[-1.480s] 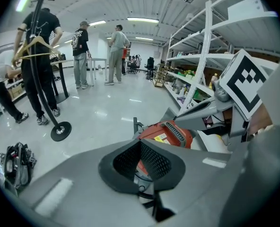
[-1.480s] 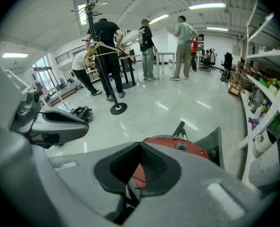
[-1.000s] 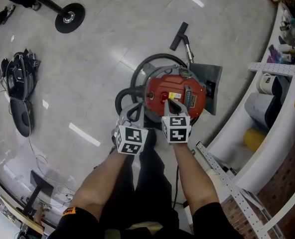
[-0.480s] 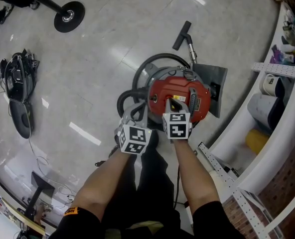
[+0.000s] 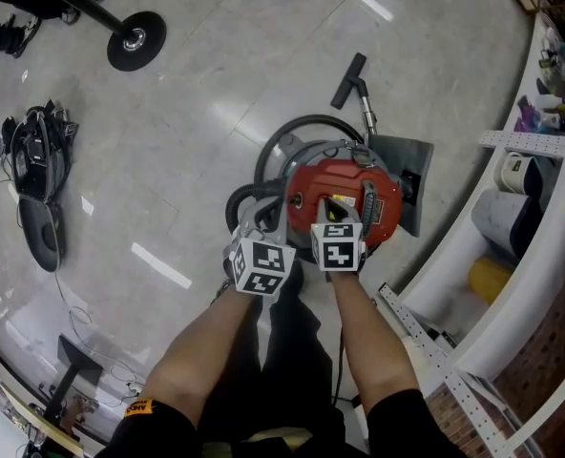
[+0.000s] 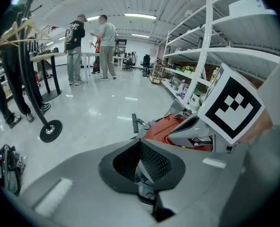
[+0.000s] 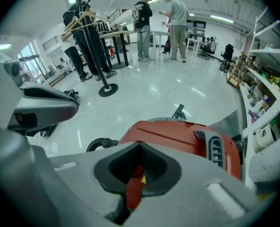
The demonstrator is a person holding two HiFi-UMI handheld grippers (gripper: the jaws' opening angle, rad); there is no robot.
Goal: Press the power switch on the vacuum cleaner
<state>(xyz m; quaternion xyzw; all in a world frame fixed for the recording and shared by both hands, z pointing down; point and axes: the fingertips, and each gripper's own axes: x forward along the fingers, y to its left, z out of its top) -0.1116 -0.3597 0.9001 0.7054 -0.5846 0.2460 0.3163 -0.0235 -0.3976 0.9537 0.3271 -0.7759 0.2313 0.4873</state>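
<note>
**Tongs Close In on Red Vacuum Cleaner**

Over the past second the left tongs (image 5: 261, 223) have drawn a little closer to the right tongs (image 5: 329, 205), and both now crowd the near side of the vacuum cleaner (image 5: 347, 187), seen here from the head view.

The machine, a round canister with a red top, stands on the glossy grey floor (image 5: 197, 84) just in front of the person's feet. Its black hose (image 5: 266, 147) loops around the left and far sides, ending in a dark nozzle (image 5: 348, 66) that lies on the floor beyond. The right tongs are clenched with nothing between them. Their tip rests over the red top near a yellow label, though whether it touches the switch itself cannot be made out. The right gripper view shows the same closed jaws, with the red housing (image 7: 178, 134) directly beyond them and a grey vented handle (image 7: 216, 149) to the right.

The left tongs are also clenched and empty, held beside the canister's left edge where the hose joins it. The left gripper view shows the jaws pressed together, with the right gripper's marker cube (image 6: 231, 105) just beside them.

White shelving (image 5: 540, 141) curves along the right of the scene. A round black stand base (image 5: 136, 38) sits well apart on the floor at upper left. Two people (image 7: 161, 25) stand talking in the distance.
</note>
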